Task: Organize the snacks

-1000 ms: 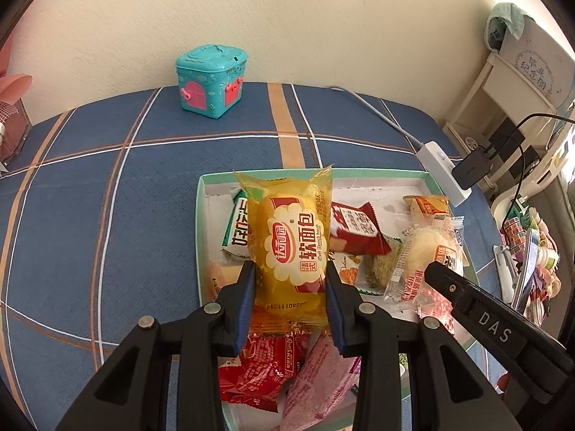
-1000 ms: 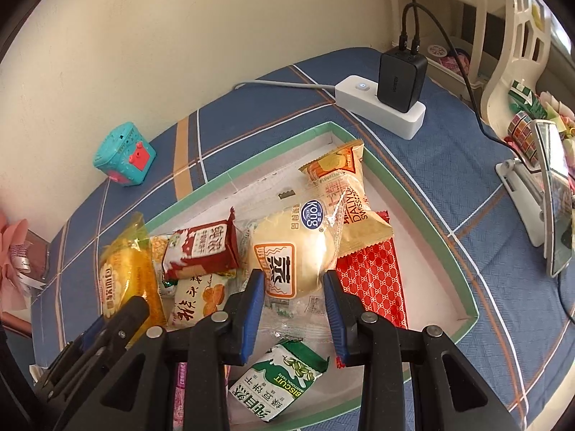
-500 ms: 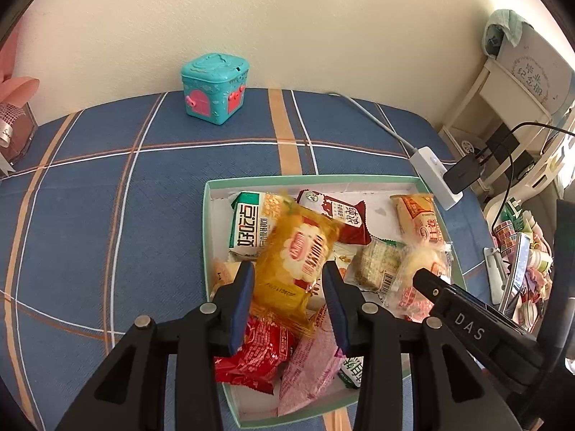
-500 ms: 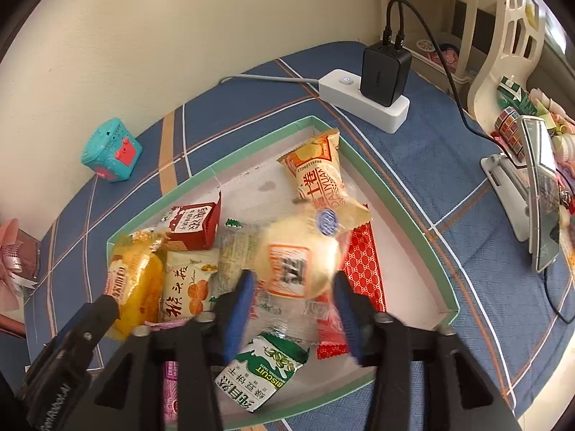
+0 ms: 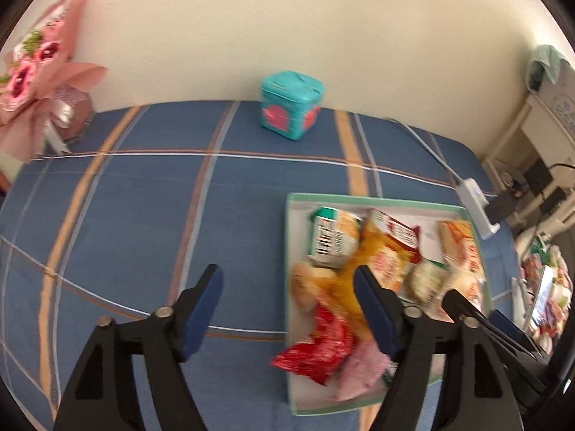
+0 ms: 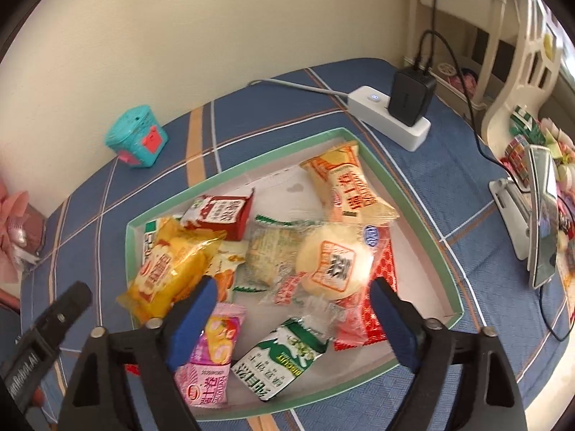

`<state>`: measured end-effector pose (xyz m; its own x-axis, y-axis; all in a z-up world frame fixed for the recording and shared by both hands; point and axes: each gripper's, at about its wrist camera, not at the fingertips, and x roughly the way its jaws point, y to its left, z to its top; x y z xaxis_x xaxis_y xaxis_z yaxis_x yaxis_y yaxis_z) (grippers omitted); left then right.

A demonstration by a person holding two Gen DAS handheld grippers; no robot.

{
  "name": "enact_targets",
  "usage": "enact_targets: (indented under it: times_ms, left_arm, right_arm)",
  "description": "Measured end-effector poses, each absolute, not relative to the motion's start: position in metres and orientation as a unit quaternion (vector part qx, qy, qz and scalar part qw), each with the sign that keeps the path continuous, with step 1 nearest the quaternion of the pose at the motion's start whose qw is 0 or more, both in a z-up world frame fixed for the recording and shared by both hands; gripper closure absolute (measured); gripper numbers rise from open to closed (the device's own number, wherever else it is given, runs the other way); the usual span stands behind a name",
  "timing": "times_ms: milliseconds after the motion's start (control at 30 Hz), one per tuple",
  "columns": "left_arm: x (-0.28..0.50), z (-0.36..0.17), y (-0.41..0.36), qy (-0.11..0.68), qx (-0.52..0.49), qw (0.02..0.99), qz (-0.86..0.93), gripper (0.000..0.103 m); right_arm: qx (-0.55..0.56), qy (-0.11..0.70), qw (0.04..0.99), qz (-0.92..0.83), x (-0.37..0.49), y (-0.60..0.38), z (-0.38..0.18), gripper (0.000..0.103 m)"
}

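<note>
A green-rimmed white tray (image 6: 413,194) holds several snack packets. A yellow bread packet (image 6: 172,265) lies at its left side, a round bun in clear wrap (image 6: 334,262) near the middle, an orange packet (image 6: 350,186) at the back. My right gripper (image 6: 293,309) is open and empty above the tray's front. My left gripper (image 5: 287,294) is open and empty, over the tablecloth just left of the tray (image 5: 291,323). The yellow packet (image 5: 373,251) shows blurred in the left wrist view.
A teal toy box (image 5: 289,106) stands at the back by the wall. A pink bouquet (image 5: 32,68) is at the far left. A white power strip with a black charger (image 6: 399,115) lies right of the tray. A phone on a stand (image 6: 539,215) is at the far right.
Both grippers opened wide and pulled back. The left let the yellow packet fall into the tray and swung left. The right let go of the round bun, which now lies in the tray.
</note>
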<state>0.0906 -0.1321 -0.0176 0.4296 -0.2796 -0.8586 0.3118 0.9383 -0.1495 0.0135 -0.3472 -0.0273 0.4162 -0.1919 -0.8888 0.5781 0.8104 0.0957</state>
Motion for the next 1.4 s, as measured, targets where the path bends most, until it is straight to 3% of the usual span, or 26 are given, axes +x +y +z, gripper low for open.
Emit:
enact_targets:
  times_ms: [133,200,967,1400]
  left_arm:
    - [0.091,-0.02,-0.116,0.504,0.015,0.848,-0.162,0.018]
    - [0.087,-0.019,-0.111,0.499,0.028,0.854,-0.148,0.008]
    - [0.044,0.001,-0.034,0.461,0.033,0.881,-0.1,0.008]
    - [0.017,-0.011,-0.016,0.484,0.06,0.87,-0.076,0.008]
  right_arm:
    - [0.187,0.479,0.83,-0.218,0.014,-0.335,-0.022,0.0]
    - [0.177,0.476,0.834,-0.217,0.014,-0.329,-0.019,0.0]
    - [0.141,0.469,0.851,-0.189,-0.016,-0.275,-0.003,0.0]
    - [0.114,0.469,0.858,-0.174,-0.039,-0.246,0.002,0.0]
